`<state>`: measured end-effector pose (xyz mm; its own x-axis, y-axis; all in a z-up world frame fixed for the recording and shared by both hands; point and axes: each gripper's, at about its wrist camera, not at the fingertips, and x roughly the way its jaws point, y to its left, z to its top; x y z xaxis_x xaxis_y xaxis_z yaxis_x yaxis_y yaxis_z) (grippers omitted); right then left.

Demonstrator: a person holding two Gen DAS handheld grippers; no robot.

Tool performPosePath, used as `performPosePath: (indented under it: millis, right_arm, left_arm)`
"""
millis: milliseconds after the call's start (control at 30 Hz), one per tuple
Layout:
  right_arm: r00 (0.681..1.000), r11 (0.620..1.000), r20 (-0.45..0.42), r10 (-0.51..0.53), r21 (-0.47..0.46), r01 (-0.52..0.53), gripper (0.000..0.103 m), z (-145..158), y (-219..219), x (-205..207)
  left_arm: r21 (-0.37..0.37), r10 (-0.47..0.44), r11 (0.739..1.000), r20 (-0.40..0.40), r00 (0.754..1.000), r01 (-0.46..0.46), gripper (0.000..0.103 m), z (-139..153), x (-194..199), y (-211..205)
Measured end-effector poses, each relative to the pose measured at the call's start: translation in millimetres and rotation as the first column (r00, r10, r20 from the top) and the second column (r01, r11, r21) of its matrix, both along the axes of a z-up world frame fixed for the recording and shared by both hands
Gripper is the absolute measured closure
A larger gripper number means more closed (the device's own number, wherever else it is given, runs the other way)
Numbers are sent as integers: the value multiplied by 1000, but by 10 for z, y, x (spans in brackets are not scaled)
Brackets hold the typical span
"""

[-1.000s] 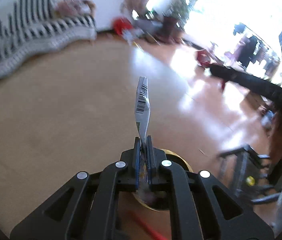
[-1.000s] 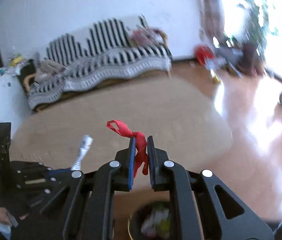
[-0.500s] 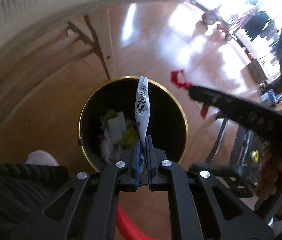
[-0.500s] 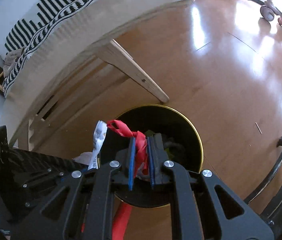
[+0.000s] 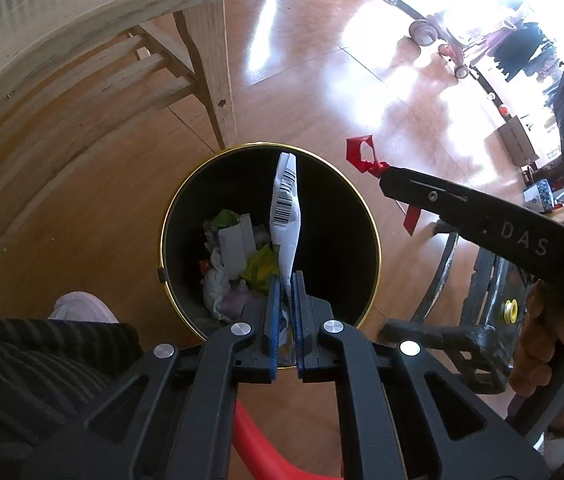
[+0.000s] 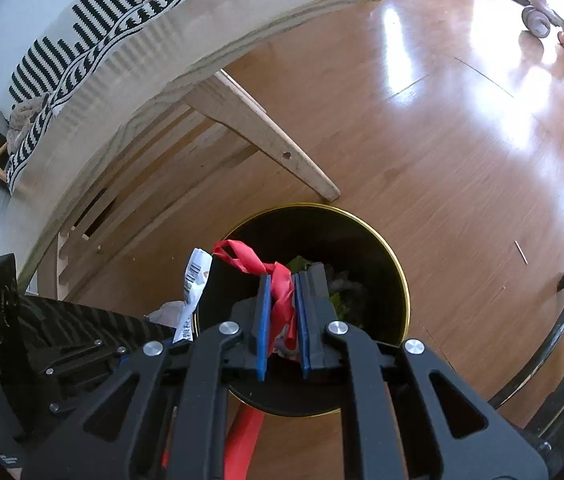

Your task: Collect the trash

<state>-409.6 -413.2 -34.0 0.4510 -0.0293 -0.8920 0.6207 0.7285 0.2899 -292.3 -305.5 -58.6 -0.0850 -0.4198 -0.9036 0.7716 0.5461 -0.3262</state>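
The left gripper (image 5: 285,280) pinches a barcoded wrapper (image 5: 286,216) over the gold-rimmed bin (image 5: 374,240), but the right gripper (image 6: 279,284), clamped on a red ribbon (image 6: 277,280), sits near the rim, so the ribbon may drop outside.

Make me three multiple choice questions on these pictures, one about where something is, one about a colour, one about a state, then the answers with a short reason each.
1. Where does the black bin stand?
A. on the table
B. on the wooden floor by a table leg
C. on the striped sofa

2. What colour is the ribbon in the right tool?
A. red
B. green
C. white

3. How is the left tool?
A. wide open and empty
B. lying on the floor
C. shut on a barcoded wrapper

Answers:
1 B, the gold rim sits on floorboards beside the leg.
2 A, it is red in both views.
3 C, the pads pinch the wrapper above the bin.
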Motion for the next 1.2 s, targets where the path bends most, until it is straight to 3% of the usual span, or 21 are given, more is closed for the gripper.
performPosePath:
  millis: [533,567,600,633,667,700,800,867,1000,1067,1133,1200]
  right_arm:
    - [1000,1000,-14,-11,10,11,91,-68,-110,38]
    - [1000,1000,-13,-11,-7,11,91,-50,-105,38]
    - [1000,1000,-10,-12,-10,11,89,-33,-113,41]
    - [1000,1000,-7,-23,-11,23,72,-18,-130,35]
    - [999,999,-1,-37,-17,37,52,-1,-144,20]
    - [999,998,7,-53,-23,53,9,25,-162,1]
    - [996,996,28,-89,0,89,7,88,-242,-70]
    - [993,994,39,-107,-34,108,7,168,-279,-112]
    - [979,982,125,-159,-87,170,7,464,-365,-180]
    - [964,973,202,-171,-119,197,7,698,-385,-138]
    - [951,967,277,-135,-172,187,7,967,-298,69]
    - [946,971,319,-66,-197,134,7,1151,-164,362]
  left_arm:
    - [-4,-9,1000,-15,1000,9,97,2,-26,-3]
    - [3,-7,1000,-22,1000,7,94,-14,-24,-10]
    - [14,1,1000,-32,999,0,76,-37,-17,-15]
    - [24,13,1000,-33,999,-12,35,-53,-8,-16]
    - [28,25,999,-21,999,-24,16,-52,-5,-14]
    - [17,37,999,-8,999,-37,6,-36,0,0]
    - [2,50,999,-23,998,-50,6,-25,21,12]
    - [-3,69,998,-31,997,-69,6,-10,47,25]
    - [-124,93,988,35,995,-88,6,465,165,109]
    - [-166,99,983,139,985,-76,6,857,300,181]
    - [-195,183,971,226,957,-140,6,1217,550,329]
    - [-249,302,940,290,908,-233,6,1580,911,619]
